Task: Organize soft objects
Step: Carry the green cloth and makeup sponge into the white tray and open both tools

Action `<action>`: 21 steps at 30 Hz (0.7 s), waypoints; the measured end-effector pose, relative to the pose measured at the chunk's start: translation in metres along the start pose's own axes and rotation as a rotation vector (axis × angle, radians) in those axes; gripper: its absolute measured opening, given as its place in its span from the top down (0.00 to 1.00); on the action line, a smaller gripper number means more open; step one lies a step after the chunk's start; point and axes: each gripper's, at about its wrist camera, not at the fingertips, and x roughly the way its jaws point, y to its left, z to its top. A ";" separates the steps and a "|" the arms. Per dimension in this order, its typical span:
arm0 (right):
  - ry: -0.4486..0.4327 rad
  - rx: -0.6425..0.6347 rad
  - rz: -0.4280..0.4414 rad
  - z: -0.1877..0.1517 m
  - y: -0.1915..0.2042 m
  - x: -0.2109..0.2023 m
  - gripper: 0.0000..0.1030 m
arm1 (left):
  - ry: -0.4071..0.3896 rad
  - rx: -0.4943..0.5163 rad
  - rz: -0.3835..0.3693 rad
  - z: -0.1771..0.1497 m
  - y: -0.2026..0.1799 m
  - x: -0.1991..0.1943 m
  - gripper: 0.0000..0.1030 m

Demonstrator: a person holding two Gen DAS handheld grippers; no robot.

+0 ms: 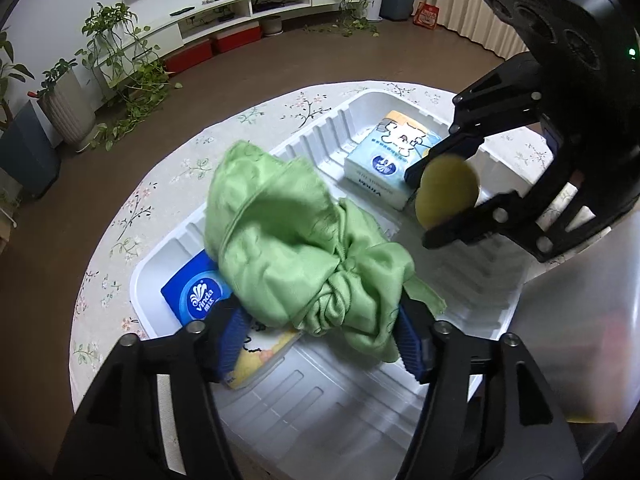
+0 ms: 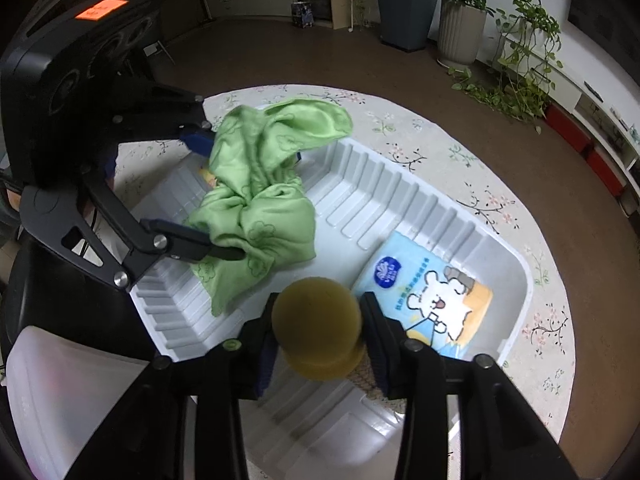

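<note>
A crumpled green cloth (image 1: 296, 236) (image 2: 256, 184) lies in the white ridged tray (image 1: 320, 136) (image 2: 380, 184), over its left part. My left gripper (image 1: 320, 336) (image 2: 220, 196) stands open around the cloth's knotted bunch, and the cloth rests on the packs below. A round yellow sponge (image 1: 448, 192) (image 2: 316, 328) sits between the pads of my right gripper (image 2: 318, 332) (image 1: 428, 204), which is shut on it low over the tray's middle. A light blue cartoon tissue pack (image 1: 394, 156) (image 2: 436, 304) lies at the tray's far end.
A dark blue tissue pack (image 1: 196, 292) and a yellow-printed pack (image 1: 260, 356) lie partly under the cloth. The tray rests on a round table with a floral cover (image 1: 160, 200) (image 2: 440, 140). A frosted white box (image 1: 580, 320) (image 2: 60, 380) stands beside the tray. Potted plants line the room's edge.
</note>
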 end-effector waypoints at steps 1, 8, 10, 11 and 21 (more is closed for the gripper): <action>-0.003 -0.010 -0.006 0.000 0.003 0.000 0.53 | -0.004 -0.006 -0.002 -0.001 0.001 -0.001 0.40; -0.004 -0.037 -0.039 0.000 0.010 -0.001 0.42 | -0.015 -0.009 0.004 -0.005 0.002 -0.006 0.34; -0.008 -0.034 -0.041 -0.001 0.009 -0.002 0.40 | -0.026 -0.010 0.004 -0.005 0.003 -0.009 0.29; -0.009 -0.031 -0.046 -0.002 0.009 -0.004 0.39 | -0.036 -0.012 0.006 -0.006 0.003 -0.013 0.27; -0.071 0.020 -0.060 -0.009 -0.006 -0.030 0.32 | -0.088 -0.048 0.010 -0.005 0.016 -0.036 0.16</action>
